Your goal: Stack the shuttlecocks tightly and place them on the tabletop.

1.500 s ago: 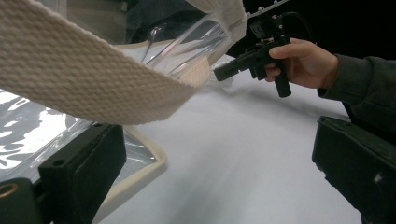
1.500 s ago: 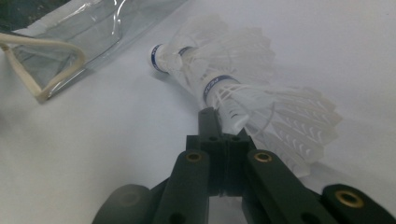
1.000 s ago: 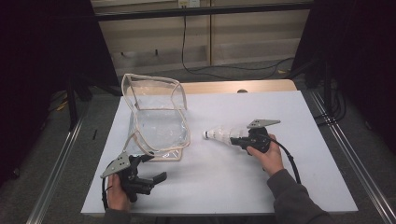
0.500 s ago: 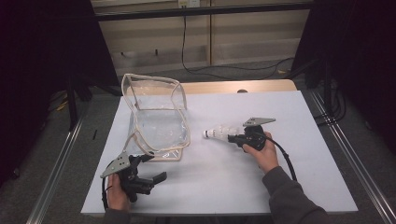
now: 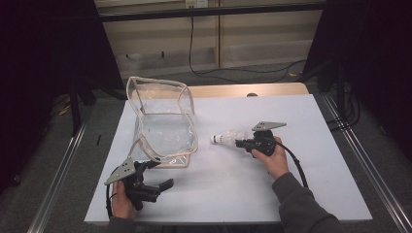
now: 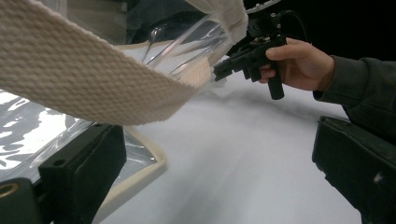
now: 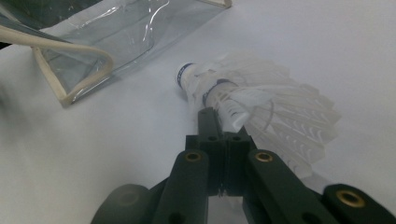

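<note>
While my right gripper [image 5: 239, 142] pinched the shuttlecock [image 7: 243, 100] by its feathers just above the table [image 5: 243, 194], beside the clear pouch [image 5: 163, 124], my left gripper [image 5: 158, 177] waited spread at the pouch's near edge. Judged: hold the rim open and feed it cork-first.

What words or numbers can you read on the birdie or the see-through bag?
None can be read. The shuttlecock has a dark band round its cork, too blurred to show letters. The clear bag with cream trim carries no print.
</note>
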Demonstrator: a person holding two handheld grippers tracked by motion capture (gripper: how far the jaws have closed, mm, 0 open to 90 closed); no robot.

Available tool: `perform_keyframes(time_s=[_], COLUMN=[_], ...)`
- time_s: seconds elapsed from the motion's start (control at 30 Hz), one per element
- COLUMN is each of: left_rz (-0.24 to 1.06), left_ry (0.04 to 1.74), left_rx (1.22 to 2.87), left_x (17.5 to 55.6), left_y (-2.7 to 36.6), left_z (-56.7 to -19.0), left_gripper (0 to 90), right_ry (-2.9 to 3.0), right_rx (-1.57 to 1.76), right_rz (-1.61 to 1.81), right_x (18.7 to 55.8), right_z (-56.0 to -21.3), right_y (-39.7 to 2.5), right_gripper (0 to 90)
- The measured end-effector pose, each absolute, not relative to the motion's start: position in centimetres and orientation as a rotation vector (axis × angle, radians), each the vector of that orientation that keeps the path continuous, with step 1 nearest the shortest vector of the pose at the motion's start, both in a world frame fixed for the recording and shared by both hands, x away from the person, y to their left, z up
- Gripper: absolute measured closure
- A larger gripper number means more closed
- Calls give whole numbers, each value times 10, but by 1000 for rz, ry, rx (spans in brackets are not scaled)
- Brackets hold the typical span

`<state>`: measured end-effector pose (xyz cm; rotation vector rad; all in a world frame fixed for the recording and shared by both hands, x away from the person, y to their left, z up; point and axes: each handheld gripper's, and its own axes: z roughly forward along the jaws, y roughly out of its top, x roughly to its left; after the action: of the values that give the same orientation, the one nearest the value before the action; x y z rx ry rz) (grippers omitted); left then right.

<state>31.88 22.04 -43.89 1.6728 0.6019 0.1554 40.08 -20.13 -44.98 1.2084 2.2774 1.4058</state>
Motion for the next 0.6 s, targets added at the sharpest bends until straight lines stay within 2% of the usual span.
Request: perform_keyframes(time_s=[0.37, 0.6], left_rz=[158, 160], left_ry=[602, 602], left_rx=[1672, 1674], left_x=[319, 319], left_y=[221, 221], left_z=[-439, -439], left_gripper=[31, 32], right_ry=[2285, 2286], right_rx=[1227, 1233], right_rz=[1388, 1370], right_x=[401, 400], right_z=[-455, -453], right_y=[-199, -201], right_gripper=[862, 752])
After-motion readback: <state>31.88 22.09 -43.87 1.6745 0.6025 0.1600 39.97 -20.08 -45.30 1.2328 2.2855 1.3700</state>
